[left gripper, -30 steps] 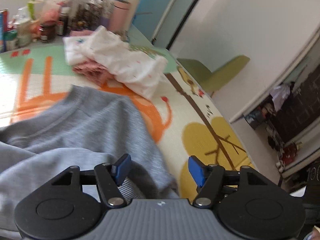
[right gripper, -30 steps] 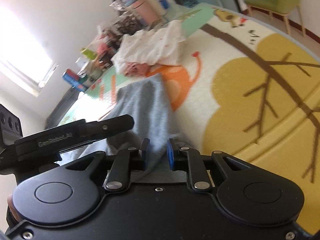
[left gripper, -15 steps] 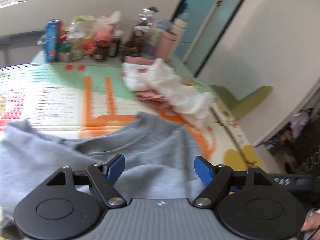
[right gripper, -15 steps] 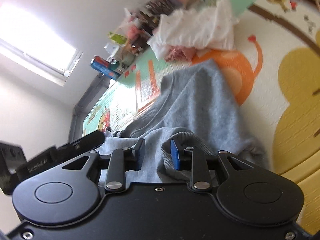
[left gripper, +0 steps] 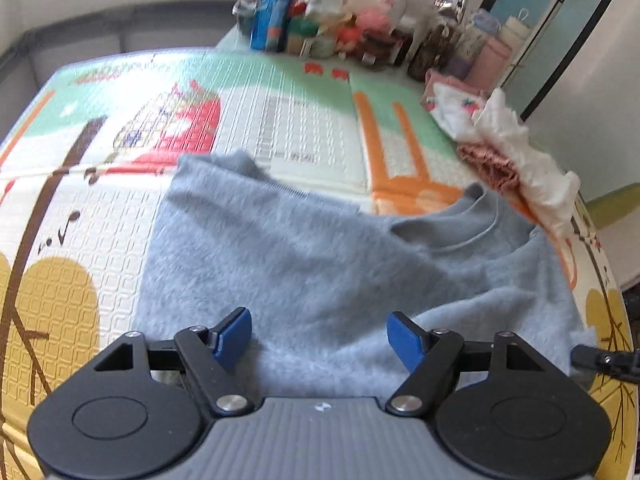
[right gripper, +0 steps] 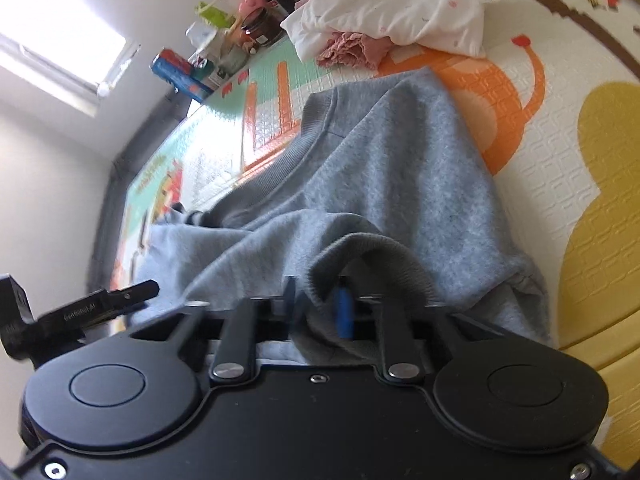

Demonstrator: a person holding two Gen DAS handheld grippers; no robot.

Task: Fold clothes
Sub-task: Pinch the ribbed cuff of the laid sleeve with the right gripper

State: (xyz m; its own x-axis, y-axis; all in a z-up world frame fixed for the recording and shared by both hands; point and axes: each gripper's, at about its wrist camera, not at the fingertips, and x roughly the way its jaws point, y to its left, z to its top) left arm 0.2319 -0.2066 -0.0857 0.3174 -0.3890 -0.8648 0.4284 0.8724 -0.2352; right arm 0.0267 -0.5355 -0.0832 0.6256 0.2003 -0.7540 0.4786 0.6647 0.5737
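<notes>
While the grey sweatshirt (left gripper: 304,264) lies spread over the patterned play mat (left gripper: 280,120), its collar (left gripper: 460,224) sits toward the far right of the left wrist view, beside a heap of white and pink clothes (left gripper: 516,160). Its long axis cannot be judged surely; the body runs roughly from that collar back toward the camera, with one corner reaching out to the far left. In the right wrist view the collar (right gripper: 316,120) points up and away, toward the same heap (right gripper: 396,12), and the cloth bunches in folds as it comes nearer.

The left gripper (left gripper: 319,338) hangs over the near part of the sweatshirt with its blue fingers (left gripper: 232,336) set wide; they are drawing in a little, with cloth below them but nothing pinched.

The right gripper (right gripper: 318,304) has its fingers (right gripper: 345,312) closing, nearly together, on a ribbed edge of the sweatshirt, which arches up in a loop just above them. Part of the left tool shows at the left edge of that view.

Bottles, jars and packets (left gripper: 328,28) crowd the far end of the mat.
</notes>
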